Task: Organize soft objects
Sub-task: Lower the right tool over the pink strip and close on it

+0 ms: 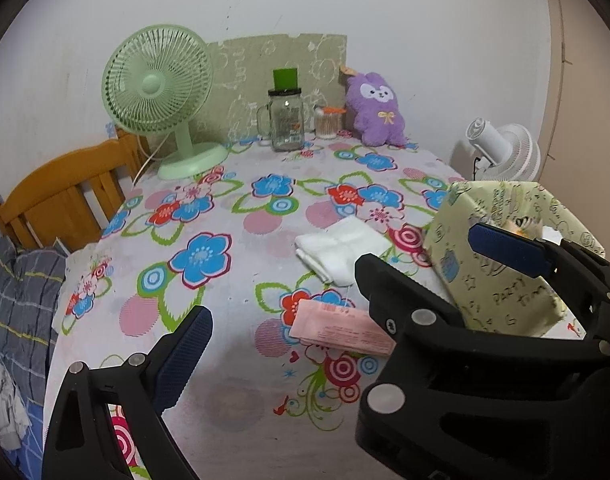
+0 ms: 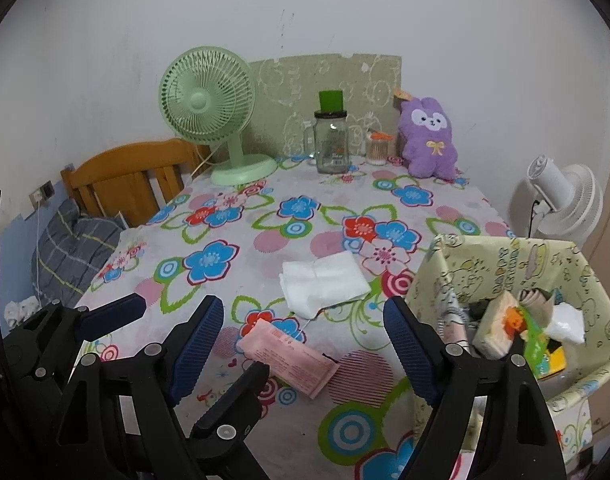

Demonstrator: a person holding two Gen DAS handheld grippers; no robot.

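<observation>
While the pink packet [image 2: 288, 356] lies flat on the flowered tablecloth [image 2: 233, 240] just ahead of my right gripper [image 2: 305, 346], nothing is in either pair of jaws; both stand wide and released. The packet sits at about 12 o'clock from the right fingers, with the folded white cloth [image 2: 323, 282] just beyond it, and a thin thread seems to run between the two. That thread is my worry: if I pinch the packet and lift, the cloth may drag along or snag.

The open fabric bin [image 2: 545, 256] stands at 3 o'clock, already crowded with a tissue pack [image 2: 501, 328] and other soft things, so a careless drop could land on the rim and slide off the table edge. My left gripper [image 1: 341, 292] hovers close at 9 o'clock, and the two tools could knock together over the packet.

Farther back, at 12 o'clock, the purple plush toy [image 2: 427, 140], glass jar [image 2: 332, 142] and green fan [image 2: 209, 100] stand by the wall; a long reach for the plush could tip the jar.
</observation>
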